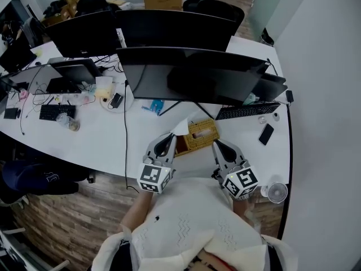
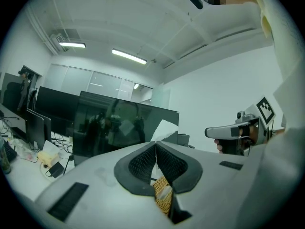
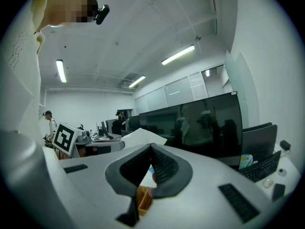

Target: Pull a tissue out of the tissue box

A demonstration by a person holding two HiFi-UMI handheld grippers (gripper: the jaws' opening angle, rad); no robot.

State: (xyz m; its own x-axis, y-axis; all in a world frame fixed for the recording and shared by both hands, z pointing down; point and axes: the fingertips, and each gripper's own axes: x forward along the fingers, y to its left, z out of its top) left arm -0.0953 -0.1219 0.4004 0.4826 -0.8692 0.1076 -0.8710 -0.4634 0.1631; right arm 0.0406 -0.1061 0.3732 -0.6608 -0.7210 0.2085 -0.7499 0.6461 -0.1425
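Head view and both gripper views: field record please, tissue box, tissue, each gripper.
box: tan woven tissue box, on white desk in front of the black monitors
tissue: white tissue, sticking up at the box's left end
left gripper: shut on the tissue
right gripper: jaws together, nothing between them, near the box's right end
progress: cannot tell whether the tissue is clear of the box
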